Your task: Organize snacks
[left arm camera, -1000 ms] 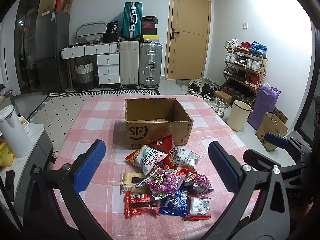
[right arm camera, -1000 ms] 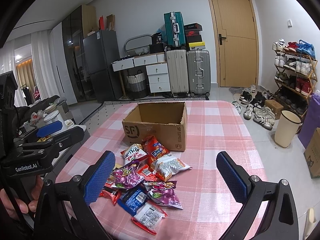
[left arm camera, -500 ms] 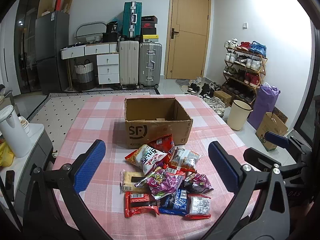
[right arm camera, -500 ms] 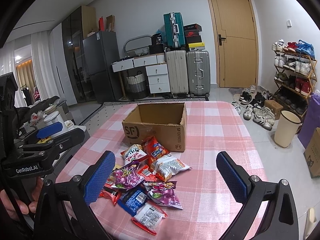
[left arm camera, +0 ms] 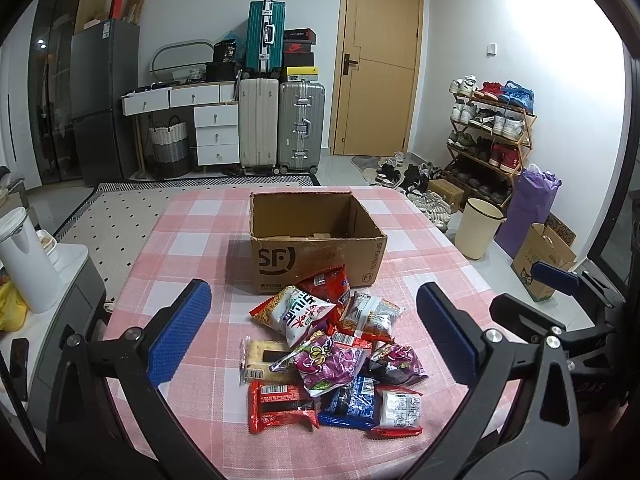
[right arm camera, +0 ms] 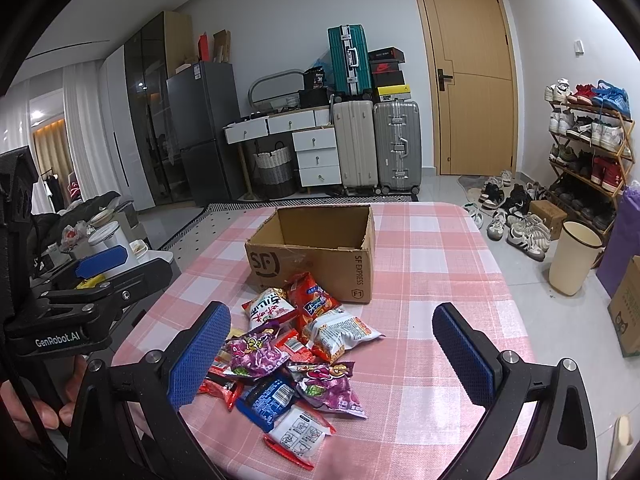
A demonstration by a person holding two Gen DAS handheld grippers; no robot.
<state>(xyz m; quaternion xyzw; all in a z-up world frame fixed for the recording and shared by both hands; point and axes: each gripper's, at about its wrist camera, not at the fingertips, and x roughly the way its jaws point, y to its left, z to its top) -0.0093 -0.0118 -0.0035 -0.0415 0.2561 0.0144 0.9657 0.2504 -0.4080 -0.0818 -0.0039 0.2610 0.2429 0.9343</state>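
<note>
- Snack pile (left arm camera: 328,356) lies on the checked table (left arm camera: 192,240), just in front of the empty cardboard box (left arm camera: 316,240).
- Likely best: take a top packet, e.g. the purple packet (left arm camera: 326,364), pinching its edge, not the pile.
- Left gripper (left arm camera: 316,336) and right gripper (right arm camera: 332,356) both hover above the near table edge, fingers spread wide, holding nothing.

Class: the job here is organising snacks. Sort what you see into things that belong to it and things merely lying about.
Belongs to the job:
- pile of foil snack packets
- open brown cardboard box
- open left gripper
- open right gripper

Just lying about:
- silver hard-shell suitcase
- wooden shoe rack
- cream plastic bin
</note>
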